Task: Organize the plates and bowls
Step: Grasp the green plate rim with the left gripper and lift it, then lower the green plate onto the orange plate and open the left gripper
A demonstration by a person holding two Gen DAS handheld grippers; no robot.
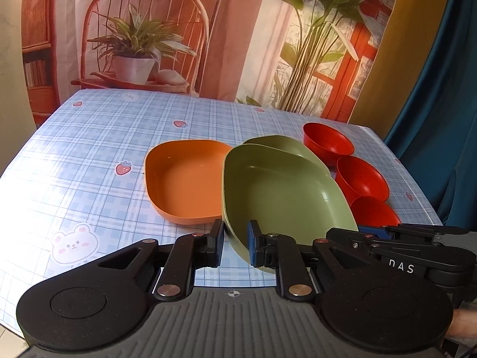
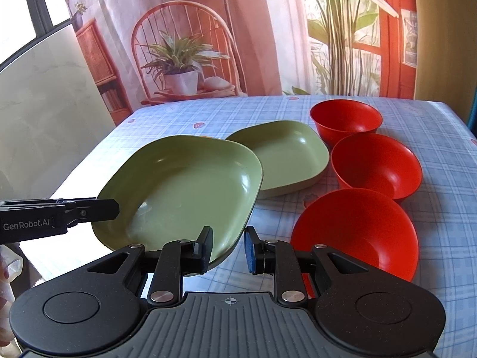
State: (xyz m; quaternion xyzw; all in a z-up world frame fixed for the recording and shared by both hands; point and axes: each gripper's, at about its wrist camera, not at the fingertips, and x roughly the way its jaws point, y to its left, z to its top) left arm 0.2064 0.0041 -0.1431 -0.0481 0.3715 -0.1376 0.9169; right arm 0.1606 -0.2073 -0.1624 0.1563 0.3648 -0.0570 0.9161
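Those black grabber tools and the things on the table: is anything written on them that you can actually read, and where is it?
"GenRobot.AI": white letters on the side of the left gripper, seen from the right wrist view.
"DAS": white letters on the right gripper, seen from the left wrist view; the word may be partly hidden.
The green plate, the red bowls and the tablecloth carry no words, only strawberry and bear pictures.

Near green plate [image 2: 182,185] sits tilted in my left claw [image 1: 235,243], rim pinched between the fingers, lifted off the cloth, partly over the orange plate [image 1: 186,179], which lies flat. Second green plate [image 2: 286,155] lies flat behind it. Three red bowls [image 2: 375,164] stand upright in a row to the right, close together.
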